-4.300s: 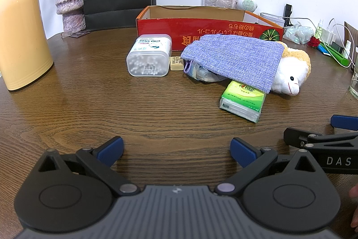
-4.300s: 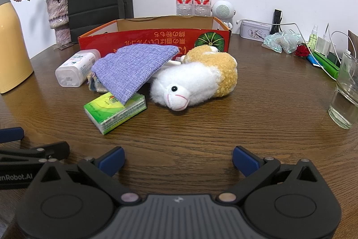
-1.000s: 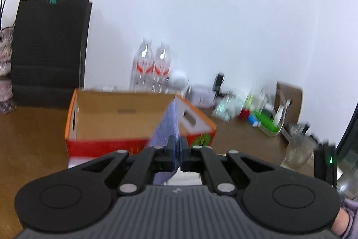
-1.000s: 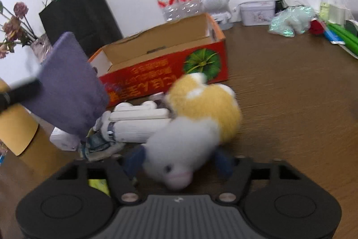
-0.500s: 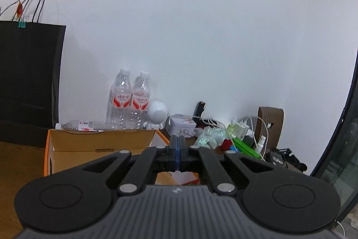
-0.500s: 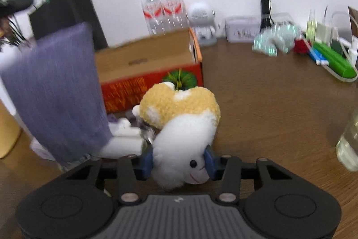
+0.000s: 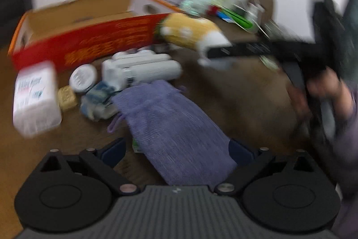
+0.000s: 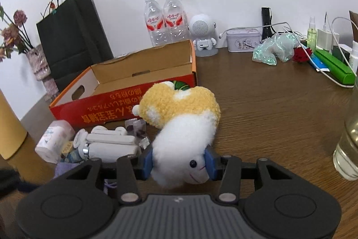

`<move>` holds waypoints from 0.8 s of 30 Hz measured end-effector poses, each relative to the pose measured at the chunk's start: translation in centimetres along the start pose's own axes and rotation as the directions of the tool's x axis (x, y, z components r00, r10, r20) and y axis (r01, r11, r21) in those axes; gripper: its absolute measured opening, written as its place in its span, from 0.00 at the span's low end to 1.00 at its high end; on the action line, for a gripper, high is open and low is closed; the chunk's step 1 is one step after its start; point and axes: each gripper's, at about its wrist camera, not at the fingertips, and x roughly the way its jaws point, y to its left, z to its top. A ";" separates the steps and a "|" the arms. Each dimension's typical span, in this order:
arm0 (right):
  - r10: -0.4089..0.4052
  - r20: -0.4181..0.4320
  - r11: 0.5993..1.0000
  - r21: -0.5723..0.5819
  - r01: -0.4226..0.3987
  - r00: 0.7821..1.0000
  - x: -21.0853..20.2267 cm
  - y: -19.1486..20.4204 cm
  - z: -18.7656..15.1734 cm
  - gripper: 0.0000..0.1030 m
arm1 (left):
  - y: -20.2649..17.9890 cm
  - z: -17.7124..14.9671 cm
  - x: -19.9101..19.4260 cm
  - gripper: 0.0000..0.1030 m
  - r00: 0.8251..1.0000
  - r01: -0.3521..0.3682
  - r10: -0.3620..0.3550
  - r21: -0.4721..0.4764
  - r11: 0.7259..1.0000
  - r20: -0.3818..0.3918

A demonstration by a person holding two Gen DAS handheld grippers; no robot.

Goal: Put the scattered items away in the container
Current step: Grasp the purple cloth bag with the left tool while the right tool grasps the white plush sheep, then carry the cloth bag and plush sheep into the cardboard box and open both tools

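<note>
My left gripper (image 7: 176, 149) is low over the table with its jaws opening. The purple cloth pouch (image 7: 170, 124) lies flat between them, and the pads do not press on it. This view is blurred. My right gripper (image 8: 180, 162) is shut on the white head of the yellow-and-white plush sheep (image 8: 183, 122), which lies in front of the red cardboard box (image 8: 134, 102). The box (image 7: 89, 41) stands open at the top. A corner of the pouch (image 8: 67, 168) shows at the lower left of the right wrist view.
White cylinders (image 8: 111, 145), a cotton-swab tub (image 8: 53, 140) and small packets lie before the box. A glass of water (image 8: 349, 149) stands at the right, a yellow flask (image 8: 9, 136) at the left. Two bottles (image 8: 165, 19), a black bag (image 8: 73, 37) and clutter line the wall.
The left gripper dropped from high above the box down to the table and opened, and the pouch now lies loose on the wood. The right gripper closed on the sheep's head and stays there.
</note>
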 end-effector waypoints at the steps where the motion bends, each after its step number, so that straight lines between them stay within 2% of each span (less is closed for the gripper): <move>1: 0.006 -0.001 1.000 0.002 -0.006 1.000 -0.1 0.1 -0.2 0.44 | 0.7 0.1 0.4 0.92 1.000 -0.009 0.010 -0.054 0.998 0.013; 3: 0.019 -0.008 1.000 -0.001 -0.019 1.000 -0.1 0.3 -0.3 0.44 | 2.4 0.4 0.7 0.61 1.000 0.020 -0.017 -0.184 0.983 0.019; 4: 0.026 -0.011 1.000 -0.008 -0.026 1.000 -0.1 0.5 -0.5 0.44 | 3.2 0.4 0.8 0.27 0.999 0.037 -0.033 -0.240 0.970 0.020; 5: 0.033 -0.011 0.999 -0.014 -0.033 0.999 -0.2 0.7 -0.6 0.44 | 3.6 0.3 0.7 0.23 0.998 0.054 -0.047 -0.277 0.959 0.031; 7: 0.046 -0.009 0.999 -0.023 -0.046 0.999 -0.4 1.0 -0.9 0.44 | 3.7 0.5 0.2 0.08 0.995 0.082 -0.064 -0.289 0.954 0.071; 8: 0.049 -0.007 0.998 -0.026 -0.049 0.999 -0.5 1.1 -1.0 0.44 | 3.5 0.5 -0.3 0.04 0.993 0.096 -0.073 -0.282 0.954 0.092; 12: 0.052 0.003 0.998 -0.043 -0.052 0.999 -1.5 1.6 -1.1 0.44 | 2.7 1.1 -3.0 0.03 0.978 0.155 -0.110 -0.268 0.951 0.176; 14: 0.062 0.020 0.996 -0.061 -0.061 0.998 -2.5 2.0 -0.8 0.44 | 2.9 2.3 -4.9 0.02 0.962 0.214 -0.153 -0.276 0.937 0.227; 16: 0.079 0.048 0.995 -0.069 -0.076 0.996 -3.8 2.4 -0.1 0.44 | 3.2 4.5 -6.7 0.02 0.938 0.266 -0.189 -0.255 0.930 0.291; 19: 0.087 0.101 0.992 -0.096 -0.077 0.991 -5.3 3.0 2.2 0.44 | 3.0 8.5 -9.0 0.02 0.913 0.238 -0.167 -0.153 0.959 0.371; 21: 0.088 0.135 0.990 -0.123 -0.072 0.987 -5.9 3.4 4.5 0.44 | 3.8 11.7 -9.0 0.02 0.912 0.227 -0.154 -0.155 0.961 0.380; 24: 0.093 0.137 0.986 -0.154 -0.071 0.986 -4.8 3.8 9.1 0.44 | 6.2 17.0 -6.2 0.02 0.929 0.212 -0.129 -0.211 0.954 0.347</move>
